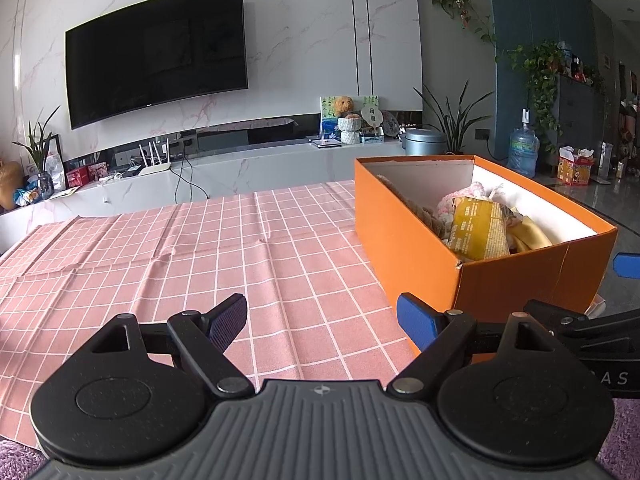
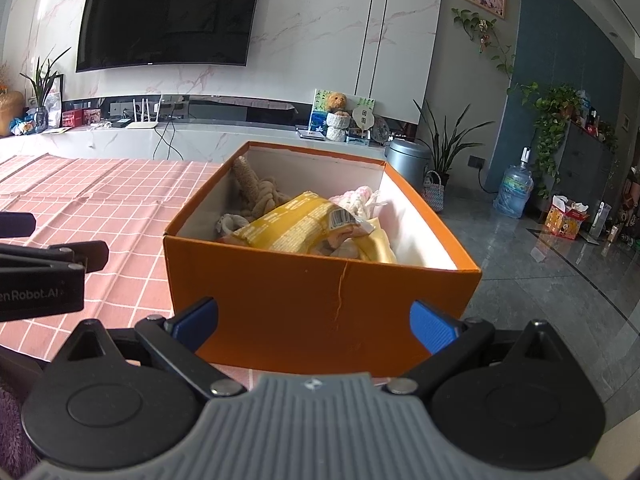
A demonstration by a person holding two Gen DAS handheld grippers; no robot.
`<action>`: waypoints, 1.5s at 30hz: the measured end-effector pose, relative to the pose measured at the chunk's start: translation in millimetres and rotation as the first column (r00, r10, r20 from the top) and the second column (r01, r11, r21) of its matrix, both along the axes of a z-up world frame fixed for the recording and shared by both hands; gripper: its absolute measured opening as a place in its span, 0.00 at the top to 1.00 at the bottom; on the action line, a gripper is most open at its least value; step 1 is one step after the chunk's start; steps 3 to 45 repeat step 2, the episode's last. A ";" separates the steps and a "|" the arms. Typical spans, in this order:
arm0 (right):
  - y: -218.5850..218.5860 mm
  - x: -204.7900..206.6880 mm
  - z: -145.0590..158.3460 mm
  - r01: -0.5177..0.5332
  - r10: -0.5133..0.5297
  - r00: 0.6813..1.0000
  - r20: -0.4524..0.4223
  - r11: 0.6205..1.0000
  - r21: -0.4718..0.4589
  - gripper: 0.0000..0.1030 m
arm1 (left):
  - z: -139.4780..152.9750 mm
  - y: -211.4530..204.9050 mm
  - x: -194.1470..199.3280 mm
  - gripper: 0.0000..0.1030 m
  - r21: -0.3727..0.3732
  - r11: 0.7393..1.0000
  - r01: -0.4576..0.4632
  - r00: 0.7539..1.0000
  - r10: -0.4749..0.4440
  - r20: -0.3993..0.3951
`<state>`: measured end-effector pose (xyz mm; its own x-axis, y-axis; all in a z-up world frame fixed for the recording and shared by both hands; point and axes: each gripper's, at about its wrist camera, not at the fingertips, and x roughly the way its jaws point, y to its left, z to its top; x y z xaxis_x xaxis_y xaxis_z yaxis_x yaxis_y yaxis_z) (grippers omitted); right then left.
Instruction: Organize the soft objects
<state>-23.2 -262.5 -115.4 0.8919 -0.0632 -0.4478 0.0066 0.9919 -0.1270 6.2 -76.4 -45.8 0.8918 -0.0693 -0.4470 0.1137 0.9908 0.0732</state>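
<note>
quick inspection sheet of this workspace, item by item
surface: pink checked tablecloth, creased, no loose items on it
job's things: orange box open, holding a yellow packet, a beige braided rope piece, a pink-white knit item and pale yellow cloth
clutter: nothing seen on the cloth
grippers: left gripper open, empty, over the cloth; right gripper open, empty, facing the box's near wall
cables: black cables hang at the TV bench, off the table
surroundings: wall TV, potted plants, water jug, purple rug

Open orange box (image 2: 320, 304) on table, filled: yellow packet (image 2: 296, 224) on top, beige braided rope (image 2: 260, 196), pink knit (image 2: 360, 200).
</note>
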 end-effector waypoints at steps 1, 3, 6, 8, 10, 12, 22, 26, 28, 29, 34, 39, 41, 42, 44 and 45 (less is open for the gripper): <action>0.8 0.2 -0.1 -0.002 0.002 1.000 -0.002 1.000 -0.002 0.03 | 0.1 -0.1 0.1 0.04 0.001 1.000 -0.002 1.000 0.002 0.000; 1.6 0.3 0.0 -0.004 0.004 1.000 -0.002 1.000 -0.005 0.03 | 0.3 0.0 0.2 0.04 0.001 1.000 -0.005 1.000 0.005 0.001; 1.6 0.3 0.0 -0.004 0.004 1.000 -0.002 1.000 -0.005 0.03 | 0.3 0.0 0.2 0.04 0.001 1.000 -0.005 1.000 0.005 0.001; 1.6 0.3 0.0 -0.004 0.004 1.000 -0.002 1.000 -0.005 0.03 | 0.3 0.0 0.2 0.04 0.001 1.000 -0.005 1.000 0.005 0.001; 1.6 0.3 0.0 -0.004 0.004 1.000 -0.002 1.000 -0.005 0.03 | 0.3 0.0 0.2 0.04 0.001 1.000 -0.005 1.000 0.005 0.001; 1.6 0.3 0.0 -0.004 0.004 1.000 -0.002 1.000 -0.005 0.03 | 0.3 0.0 0.2 0.04 0.001 1.000 -0.005 1.000 0.005 0.001; 1.6 0.3 0.0 -0.004 0.004 1.000 -0.002 1.000 -0.005 0.03 | 0.3 0.0 0.2 0.04 0.001 1.000 -0.005 1.000 0.005 0.001; 1.6 0.3 0.0 -0.004 0.004 1.000 -0.002 1.000 -0.005 0.03 | 0.3 0.0 0.2 0.04 0.001 1.000 -0.005 1.000 0.005 0.001; 1.6 0.3 0.0 -0.004 0.004 1.000 -0.002 1.000 -0.005 0.03 | 0.3 0.0 0.2 0.04 0.001 1.000 -0.005 1.000 0.005 0.001; 1.6 0.3 0.0 -0.004 0.004 1.000 -0.002 1.000 -0.005 0.03 | 0.3 0.0 0.2 0.04 0.001 1.000 -0.005 1.000 0.005 0.001; 1.6 0.3 0.0 -0.004 0.004 1.000 -0.002 1.000 -0.005 0.03 | 0.3 0.0 0.2 0.04 0.001 1.000 -0.005 1.000 0.005 0.001; 1.6 0.3 0.0 -0.004 0.004 1.000 -0.002 1.000 -0.005 0.03 | 0.3 0.0 0.2 0.04 0.001 1.000 -0.005 1.000 0.005 0.001; 1.6 0.3 0.0 -0.004 0.004 1.000 -0.002 1.000 -0.005 0.03 | 0.3 0.0 0.2 0.04 0.001 1.000 -0.005 1.000 0.005 0.001; 1.6 0.3 0.0 -0.004 0.004 1.000 -0.002 1.000 -0.005 0.03 | 0.3 0.0 0.2 0.04 0.001 1.000 -0.005 1.000 0.005 0.001; 1.6 0.3 0.0 -0.004 0.004 1.000 -0.002 1.000 -0.005 0.03 | 0.3 0.0 0.2 0.04 0.001 1.000 -0.005 1.000 0.005 0.001; 1.6 0.3 0.0 -0.004 0.004 1.000 -0.002 1.000 -0.005 0.03 | 0.3 0.0 0.2 0.04 0.001 1.000 -0.005 1.000 0.005 0.001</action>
